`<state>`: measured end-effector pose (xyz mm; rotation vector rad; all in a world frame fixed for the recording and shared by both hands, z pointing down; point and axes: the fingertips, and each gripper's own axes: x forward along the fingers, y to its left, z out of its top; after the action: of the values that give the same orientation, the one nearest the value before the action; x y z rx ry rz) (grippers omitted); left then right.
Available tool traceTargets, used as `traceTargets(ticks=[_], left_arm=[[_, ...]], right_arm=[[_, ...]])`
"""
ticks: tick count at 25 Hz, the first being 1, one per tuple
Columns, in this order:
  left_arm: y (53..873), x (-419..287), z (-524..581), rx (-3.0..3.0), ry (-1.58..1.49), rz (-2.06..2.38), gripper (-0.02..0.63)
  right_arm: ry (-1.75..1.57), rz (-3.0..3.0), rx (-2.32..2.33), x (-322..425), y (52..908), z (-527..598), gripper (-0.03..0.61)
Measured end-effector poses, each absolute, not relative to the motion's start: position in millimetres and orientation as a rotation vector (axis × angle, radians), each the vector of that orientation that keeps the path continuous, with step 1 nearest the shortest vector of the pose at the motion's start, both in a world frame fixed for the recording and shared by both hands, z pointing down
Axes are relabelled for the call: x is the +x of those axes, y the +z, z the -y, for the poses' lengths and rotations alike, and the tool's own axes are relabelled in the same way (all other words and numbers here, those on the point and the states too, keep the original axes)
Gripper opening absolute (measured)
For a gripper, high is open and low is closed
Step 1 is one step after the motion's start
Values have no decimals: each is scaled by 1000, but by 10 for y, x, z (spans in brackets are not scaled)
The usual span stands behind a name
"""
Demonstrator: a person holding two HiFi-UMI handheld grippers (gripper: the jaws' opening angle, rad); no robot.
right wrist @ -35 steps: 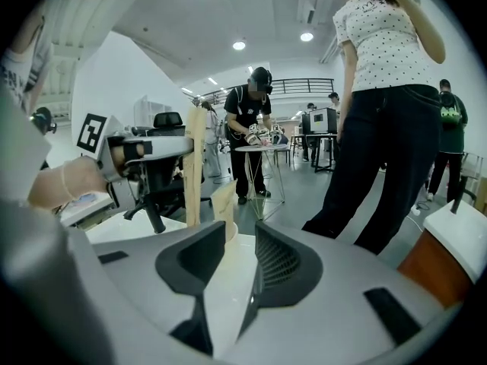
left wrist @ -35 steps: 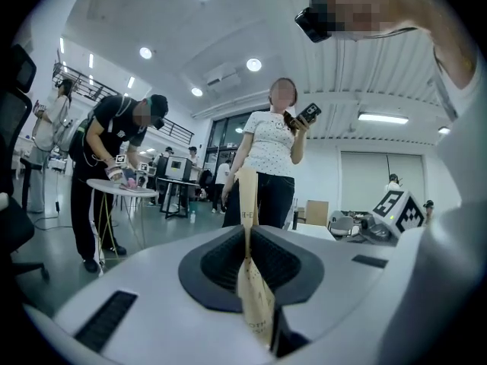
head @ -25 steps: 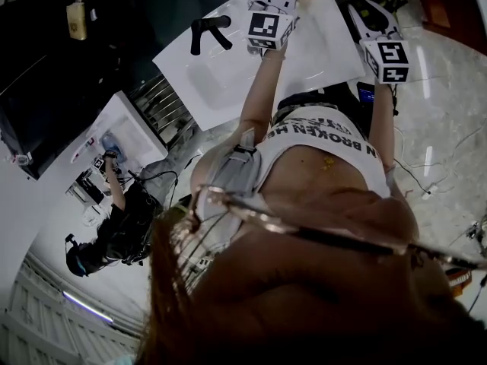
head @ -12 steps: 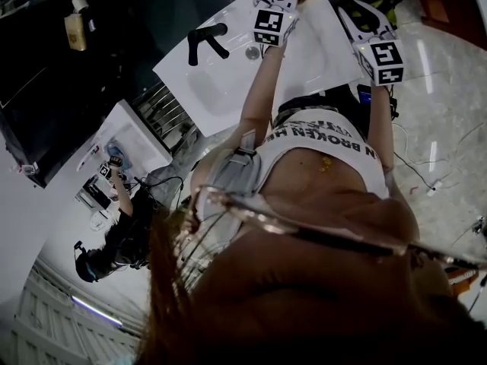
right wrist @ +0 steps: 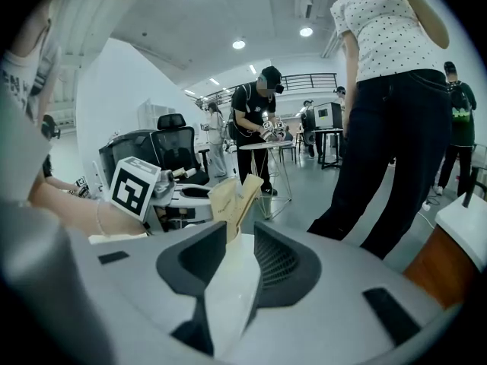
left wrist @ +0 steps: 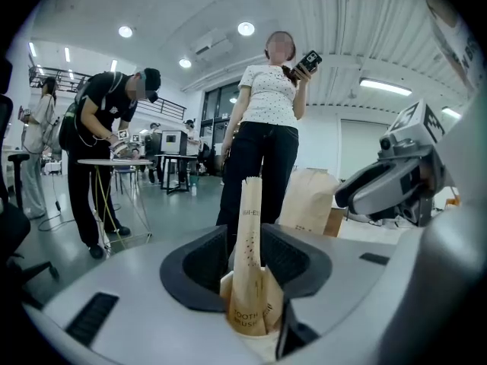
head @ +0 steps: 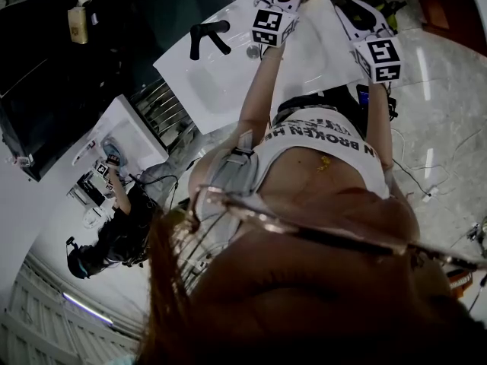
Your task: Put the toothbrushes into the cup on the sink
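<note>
Toothbrushes (left wrist: 250, 204) in brown paper sleeves stand between the jaws of the left tool (left wrist: 251, 242). The sleeves run up the middle of that tool's view toward 12 o'clock, and the nearest one bears the print "TOOTH BRUSH" low down. The jaws are drawn in against the sleeves from either side, and the sleeve tops reach past the jaw tips. A cream edge shows under the sleeves at 6 o'clock; I cannot tell what it is.

In the right gripper view the same sleeves show just beyond the right tool (right wrist: 232, 238), with the left tool's marker cube (right wrist: 135, 190) at 9 o'clock of them. The right tool's jaws are closed onto a white piece (right wrist: 224, 295) that fills the gap between them. Whether that piece is the cup cannot be made out.

In the head view both tools are held over the white sink (head: 221, 82) at 12 o'clock, the left one at its far edge and the right one at 1 o'clock. A black faucet (head: 207, 35) sits on the sink at 11 o'clock, apart from both tools.

Behind the left tool a person in dark trousers (left wrist: 262, 128) stands at 12 o'clock, with a brown paper bag (left wrist: 310, 200) just beside them at 3 o'clock.
</note>
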<state>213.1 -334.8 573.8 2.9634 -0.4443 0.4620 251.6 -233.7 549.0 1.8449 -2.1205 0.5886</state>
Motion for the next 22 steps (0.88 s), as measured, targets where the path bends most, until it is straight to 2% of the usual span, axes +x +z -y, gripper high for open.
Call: traceTargets(ticks=[6,7,9,13,22], left_arm=[[5640,2013,3304,2945,442,479,133],[5611,1990,3288,2939,430,485,132],[5556,1942,3237,2929,412,493,105],[5464,1852,3080,2920,386,484,31],[5206,1666,2857,2879,353,461,14]], right_arm=[[571,2142,1845,2464,5441,2351,122],[562,2144,1850,2463,5423,2354,99],[546,2153,1857,2452,5385,2360,52],[536,2187,1842,2368,5348,2362,43],[489,2247,1773,2077,5186,2432,41]])
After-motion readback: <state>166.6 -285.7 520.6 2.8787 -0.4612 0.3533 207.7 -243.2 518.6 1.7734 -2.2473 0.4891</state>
